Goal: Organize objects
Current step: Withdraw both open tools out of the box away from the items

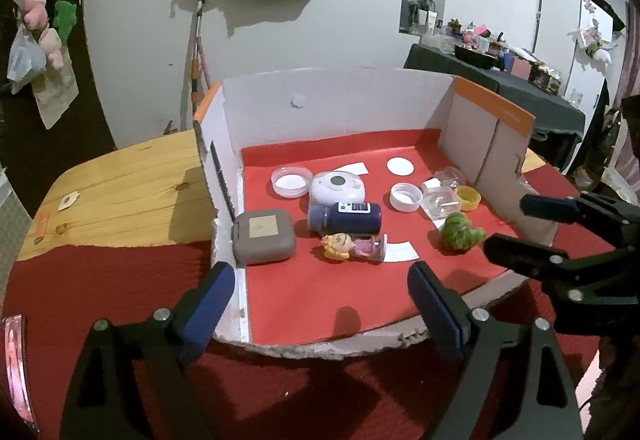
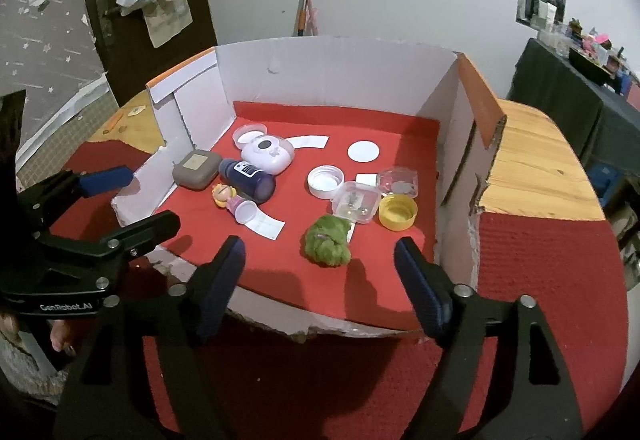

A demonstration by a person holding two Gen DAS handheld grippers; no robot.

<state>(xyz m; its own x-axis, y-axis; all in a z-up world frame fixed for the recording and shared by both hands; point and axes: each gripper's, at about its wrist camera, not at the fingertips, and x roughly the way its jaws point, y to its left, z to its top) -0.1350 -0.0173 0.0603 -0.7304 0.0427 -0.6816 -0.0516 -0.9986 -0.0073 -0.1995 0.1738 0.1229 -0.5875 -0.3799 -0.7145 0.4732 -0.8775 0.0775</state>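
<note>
Left hand-held gripper: jaws spread wide, nothing between the blue pads; pointed forward and steeply down. Seen from the right wrist camera it sits at the left edge, one blue-tipped finger above the black one, gap empty.

Right hand-held gripper: jaws likewise apart, nothing between them, same downward tilt. From the left wrist camera it enters at the right edge, fingers parted.

The two sit side by side, apart, not touching. Part of a hand shows below the left gripper's body.
</note>
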